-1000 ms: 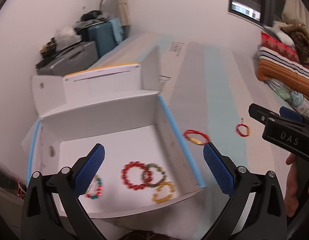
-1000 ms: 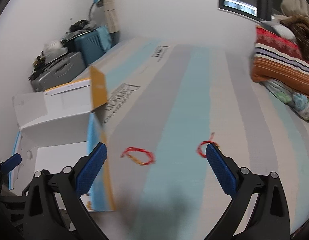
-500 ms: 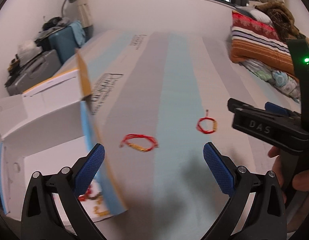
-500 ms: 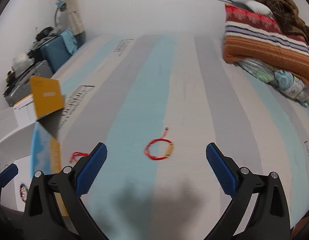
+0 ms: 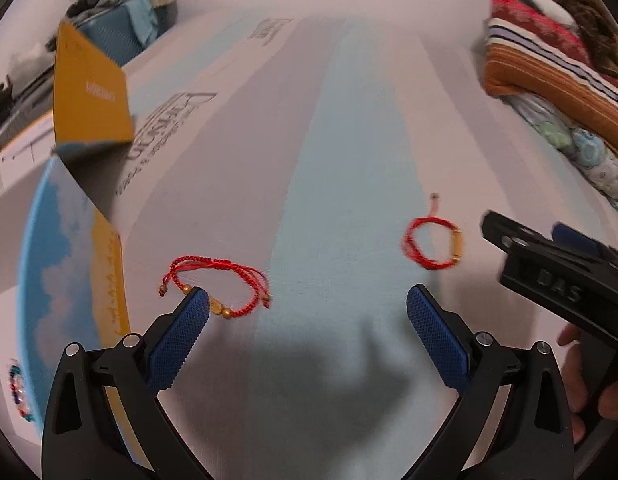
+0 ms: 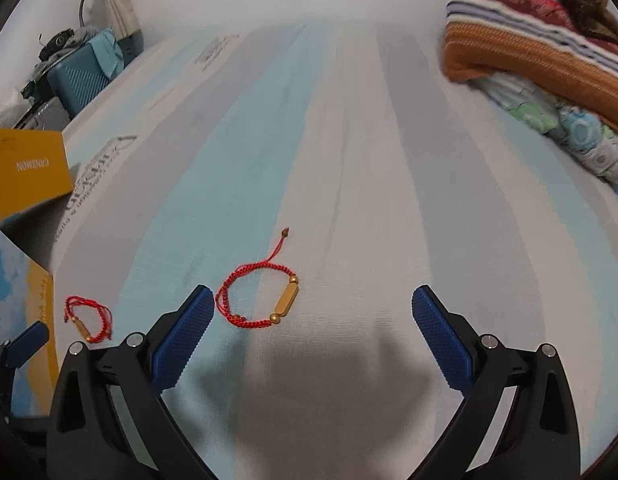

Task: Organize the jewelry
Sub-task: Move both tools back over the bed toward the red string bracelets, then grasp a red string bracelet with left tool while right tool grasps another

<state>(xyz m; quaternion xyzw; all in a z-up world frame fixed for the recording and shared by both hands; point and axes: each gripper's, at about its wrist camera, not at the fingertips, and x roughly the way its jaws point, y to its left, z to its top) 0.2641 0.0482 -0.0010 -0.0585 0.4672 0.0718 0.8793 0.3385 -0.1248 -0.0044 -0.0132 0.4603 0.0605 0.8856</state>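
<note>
Two red cord bracelets with gold beads lie on the striped bed. The left bracelet (image 5: 217, 282) lies just ahead of my open left gripper (image 5: 307, 308), touching its left fingertip in the view; it also shows in the right wrist view (image 6: 88, 319). The right bracelet (image 6: 258, 298), with a long gold bar, lies just ahead of my open right gripper (image 6: 309, 312), near its left fingertip; it also shows in the left wrist view (image 5: 433, 246). The cardboard box (image 5: 65, 248) stands at the left, a beaded bracelet (image 5: 18, 392) showing inside.
The striped bed cover (image 6: 349, 160) stretches ahead. Folded blankets (image 6: 541, 40) are piled at the far right. Suitcases (image 6: 81, 72) and clutter stand by the wall at the far left. The box's yellow flap (image 5: 89, 92) sticks up at the left.
Both grippers swung right, away from the box, and moved down closer to the two red bracelets. Both stayed open and empty.
</note>
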